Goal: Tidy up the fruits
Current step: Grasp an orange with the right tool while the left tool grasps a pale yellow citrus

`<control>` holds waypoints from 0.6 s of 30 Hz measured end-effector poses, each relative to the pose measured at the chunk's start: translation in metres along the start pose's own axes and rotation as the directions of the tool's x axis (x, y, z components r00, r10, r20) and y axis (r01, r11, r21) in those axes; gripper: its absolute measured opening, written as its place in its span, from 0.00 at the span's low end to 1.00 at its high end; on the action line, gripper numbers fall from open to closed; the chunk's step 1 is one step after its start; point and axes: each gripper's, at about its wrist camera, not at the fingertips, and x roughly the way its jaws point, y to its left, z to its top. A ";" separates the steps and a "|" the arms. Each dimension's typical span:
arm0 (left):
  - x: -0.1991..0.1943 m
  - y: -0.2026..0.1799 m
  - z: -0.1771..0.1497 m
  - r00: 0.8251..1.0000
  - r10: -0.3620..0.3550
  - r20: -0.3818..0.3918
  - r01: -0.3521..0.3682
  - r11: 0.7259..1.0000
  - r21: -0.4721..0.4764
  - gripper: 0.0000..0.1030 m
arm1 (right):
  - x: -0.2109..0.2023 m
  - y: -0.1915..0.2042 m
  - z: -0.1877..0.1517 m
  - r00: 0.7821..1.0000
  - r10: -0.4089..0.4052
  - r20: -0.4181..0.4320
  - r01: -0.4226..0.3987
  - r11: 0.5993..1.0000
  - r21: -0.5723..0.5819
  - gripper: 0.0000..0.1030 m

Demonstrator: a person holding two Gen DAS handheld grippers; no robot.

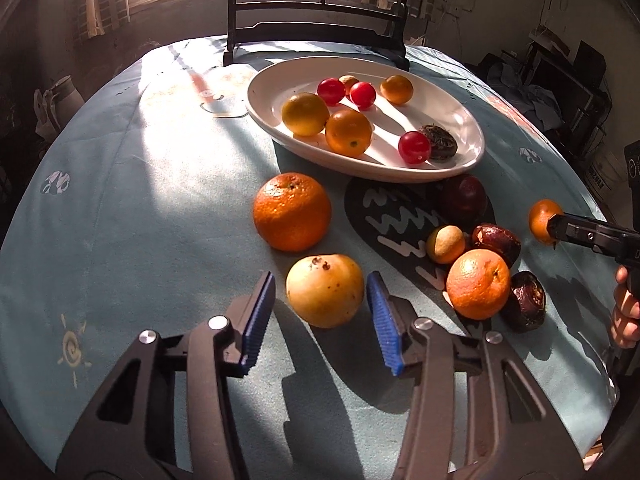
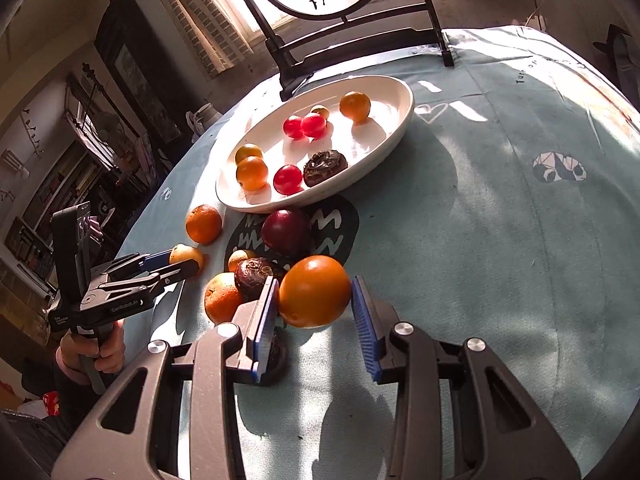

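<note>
**Two tongs spread wide, fruit between the pads of each**

Two grippers are in my hands over the teal tablecloth. My left gripper stands apart, its blue ribbed pads flanking a pale yellow pear that rests on the cloth; the pads sit on either side of it with a gap on both sides. My right gripper is also spread, with an orange mandarin between its pads; the left pad looks to be touching the skin, the right pad stands just clear, and I cannot tell whether the fruit rests on the cloth or is lifted.

Beyond the pear lies a large orange. To its right a cluster sits on a dark patterned patch of the cloth: a dark red plum, a small tan-and-yellow fruit, another orange, and two dark brown wrinkled fruits, one of them partly under my right gripper's left finger.

The white oval dish stands at the far side, near a dark wooden stand. In it are three red cherry tomatoes, three yellow-orange citrus, one small tan fruit and a dark wrinkled one.
</note>
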 end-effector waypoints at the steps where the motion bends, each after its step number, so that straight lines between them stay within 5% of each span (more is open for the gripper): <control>1: 0.001 -0.001 0.000 1.000 0.004 -0.001 -0.004 1.000 0.003 0.46 | 0.000 0.000 0.000 1.000 -0.001 -0.001 0.001 1.000 -0.001 0.36; 18: 0.000 -0.006 -0.001 1.000 0.010 0.002 -0.010 1.000 0.027 0.37 | 0.001 0.009 -0.001 1.000 -0.016 0.015 0.017 0.999 -0.051 0.36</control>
